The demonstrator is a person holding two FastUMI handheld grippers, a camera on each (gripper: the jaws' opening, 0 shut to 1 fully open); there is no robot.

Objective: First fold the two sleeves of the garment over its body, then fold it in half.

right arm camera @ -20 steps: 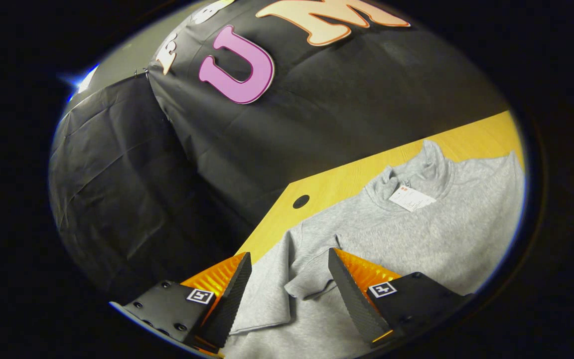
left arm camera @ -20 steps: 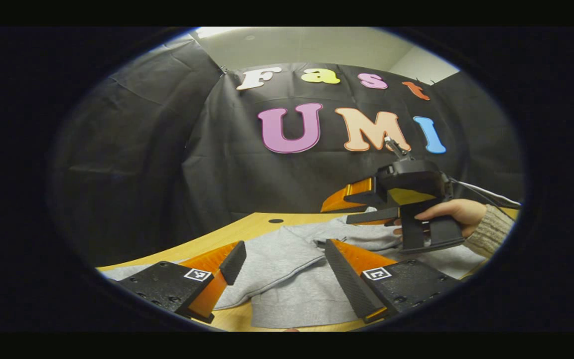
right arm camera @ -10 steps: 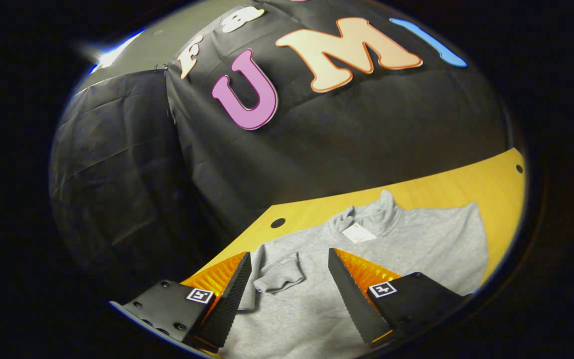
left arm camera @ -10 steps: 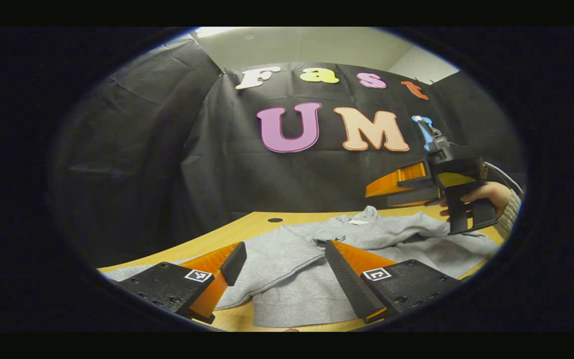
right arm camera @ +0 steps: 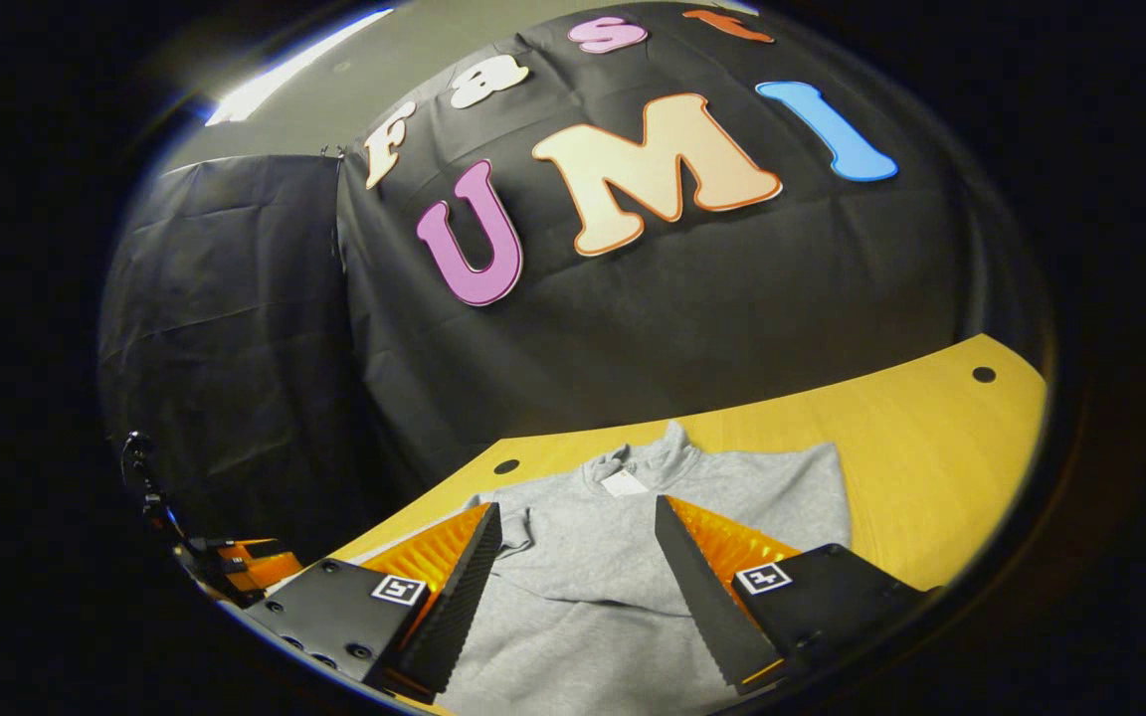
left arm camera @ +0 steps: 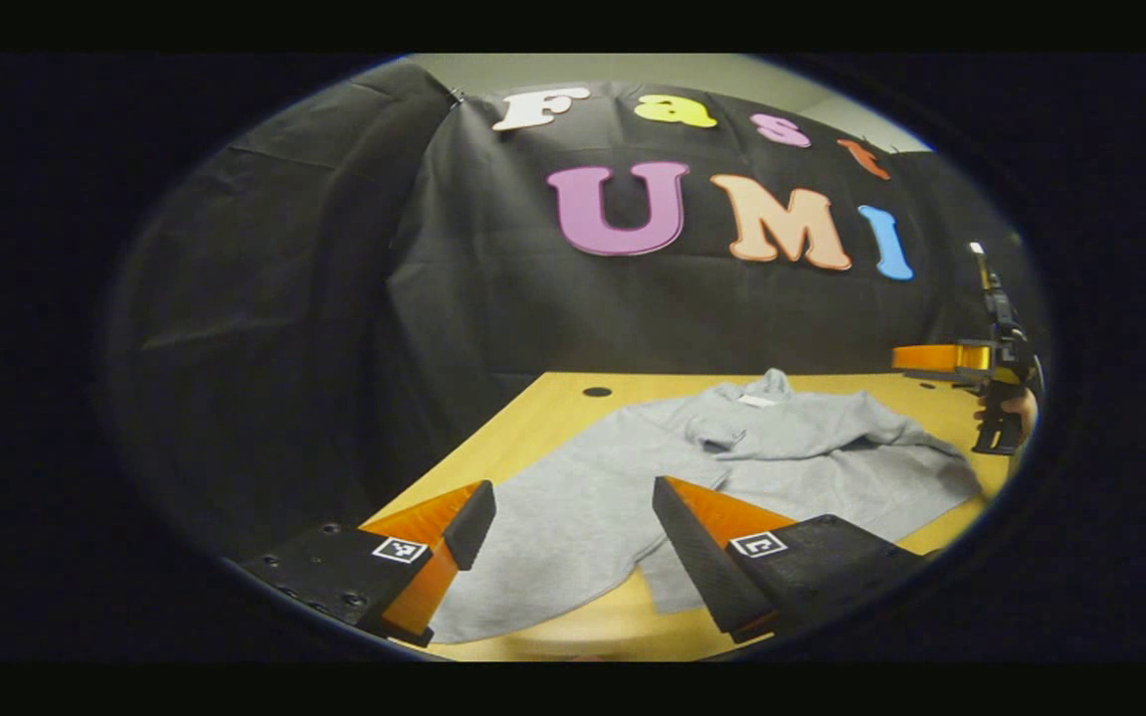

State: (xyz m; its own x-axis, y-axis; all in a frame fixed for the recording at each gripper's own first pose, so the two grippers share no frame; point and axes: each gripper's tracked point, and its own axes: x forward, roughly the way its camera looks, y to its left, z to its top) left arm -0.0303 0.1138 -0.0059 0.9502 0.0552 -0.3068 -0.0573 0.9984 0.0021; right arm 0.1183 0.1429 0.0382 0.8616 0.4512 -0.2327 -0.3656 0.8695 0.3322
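A grey sweatshirt (left arm camera: 782,452) lies flat on the wooden table (left arm camera: 533,418), collar toward the booth wall, both sleeves lying across its body. My left gripper (left arm camera: 573,527) hovers open over its near hem, holding nothing. Far to the right, a hand holds my right gripper (left arm camera: 906,363) above the table's edge. In the right gripper view the sweatshirt (right arm camera: 623,587) spreads below my open right gripper (right arm camera: 573,562), with a white tag (right arm camera: 623,484) at the collar. The left gripper (right arm camera: 250,569) shows low at the left there.
The table (right arm camera: 931,447) has bare wood to the right of the garment. Small dark holes mark the far corners (left arm camera: 596,392) (right arm camera: 983,374). Black cloth walls close in the back and left sides.
My right gripper has drawn away from the sweatshirt's middle, rightward and back. The left gripper has pulled back too, so more of the garment and table shows. Both stayed open.
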